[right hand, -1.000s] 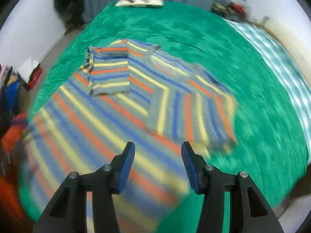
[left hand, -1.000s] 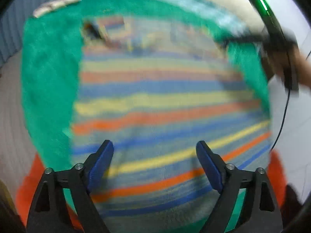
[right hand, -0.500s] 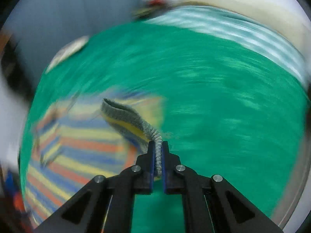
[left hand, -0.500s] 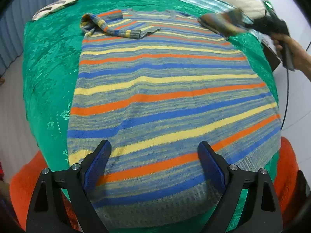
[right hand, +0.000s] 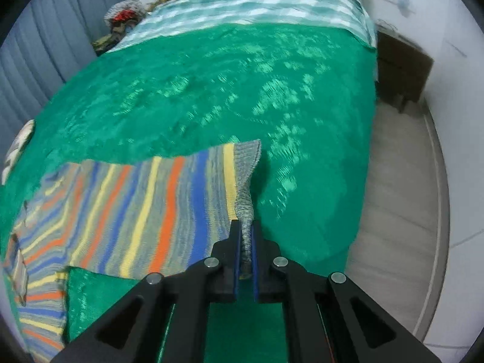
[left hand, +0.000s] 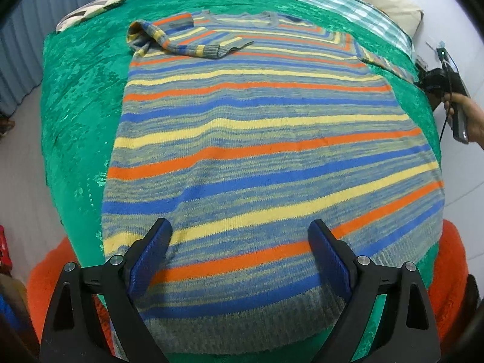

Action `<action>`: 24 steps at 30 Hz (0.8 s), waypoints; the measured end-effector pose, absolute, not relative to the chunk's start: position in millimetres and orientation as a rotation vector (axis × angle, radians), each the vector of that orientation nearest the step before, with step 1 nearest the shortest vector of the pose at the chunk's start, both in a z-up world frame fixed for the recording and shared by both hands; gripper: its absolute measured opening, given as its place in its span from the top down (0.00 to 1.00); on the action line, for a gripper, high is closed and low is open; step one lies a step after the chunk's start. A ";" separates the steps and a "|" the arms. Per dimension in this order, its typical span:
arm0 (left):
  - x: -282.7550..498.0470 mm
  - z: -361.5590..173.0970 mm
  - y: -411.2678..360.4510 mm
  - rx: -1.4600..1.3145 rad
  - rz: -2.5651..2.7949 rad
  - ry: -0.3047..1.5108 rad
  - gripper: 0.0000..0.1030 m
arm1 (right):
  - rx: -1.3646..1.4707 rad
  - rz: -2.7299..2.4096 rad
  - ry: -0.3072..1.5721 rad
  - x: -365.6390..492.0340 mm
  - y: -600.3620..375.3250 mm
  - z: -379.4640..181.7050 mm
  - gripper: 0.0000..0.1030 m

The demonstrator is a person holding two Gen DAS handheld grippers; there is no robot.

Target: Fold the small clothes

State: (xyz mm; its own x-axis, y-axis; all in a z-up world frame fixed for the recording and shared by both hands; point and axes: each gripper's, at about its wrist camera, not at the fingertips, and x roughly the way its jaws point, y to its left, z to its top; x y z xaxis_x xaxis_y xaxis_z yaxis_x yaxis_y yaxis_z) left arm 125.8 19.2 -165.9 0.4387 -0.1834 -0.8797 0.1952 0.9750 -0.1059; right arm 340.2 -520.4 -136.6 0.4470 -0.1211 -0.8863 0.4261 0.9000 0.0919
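Striped sweater (left hand: pixel 266 157) lies flat on the green bedspread (left hand: pixel 75 106), its cuff (right hand: pixel 246 211) clenched in the right gripper (right hand: pixel 245 257) at six o'clock, left gripper (left hand: pixel 242 257) released above the hem.

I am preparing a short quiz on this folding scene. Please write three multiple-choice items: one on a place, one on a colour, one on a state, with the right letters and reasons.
1. Where does the other sleeve lie?
A. folded over the sweater's chest
B. hanging off the bed
C. under the pillow

2. What colour is the bedspread?
A. green
B. red
C. white

3. What is the state of the right gripper?
A. wide open over the hem
B. shut on the sleeve cuff
C. shut on nothing

Answers:
1 A: the folded sleeve rests across the top of the striped sweater.
2 A: the bedspread is green.
3 B: the right gripper has its fingers pressed on the grey sleeve cuff.
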 end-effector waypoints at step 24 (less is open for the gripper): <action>156.7 -43.4 84.8 -0.001 -0.182 0.903 0.10 | 0.117 0.047 1.081 215.8 -381.6 -76.6 0.49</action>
